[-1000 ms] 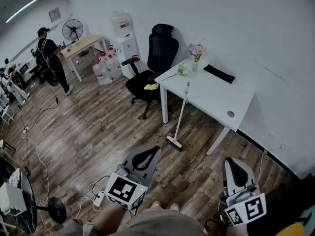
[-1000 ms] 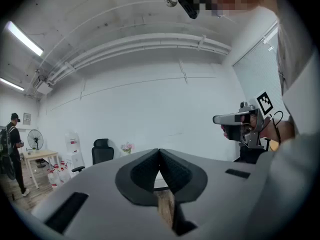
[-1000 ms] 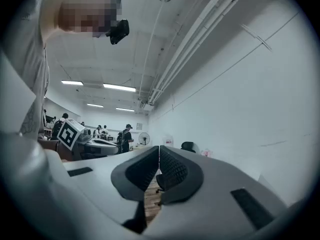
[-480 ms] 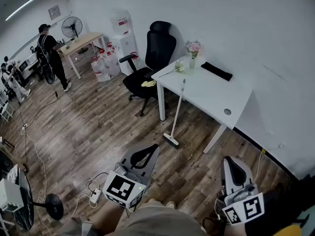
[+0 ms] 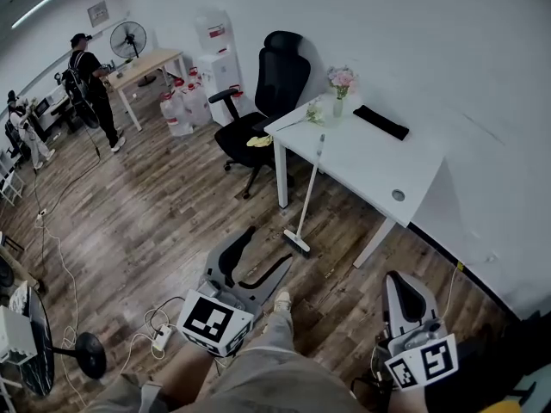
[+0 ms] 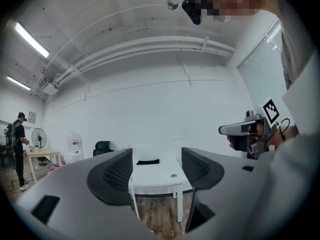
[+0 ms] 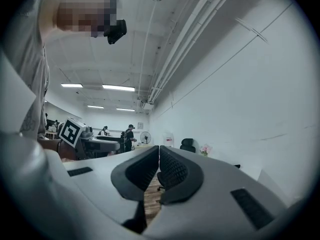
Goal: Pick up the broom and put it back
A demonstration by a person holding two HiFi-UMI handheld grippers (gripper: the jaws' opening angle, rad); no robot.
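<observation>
Right hand-held gripper (image 5: 403, 284); bare floor (image 5: 340, 275) before broom (image 5: 306, 200)

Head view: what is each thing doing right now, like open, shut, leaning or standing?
White long-handled broom: leaning on the white table, head on the wooden floor.
Left claw: opening, holding nothing.
Right claw: shut, empty.
Black office chair: upright, yellow cloth on its seat.
Small vase of pink flowers: upright on the table.
</observation>
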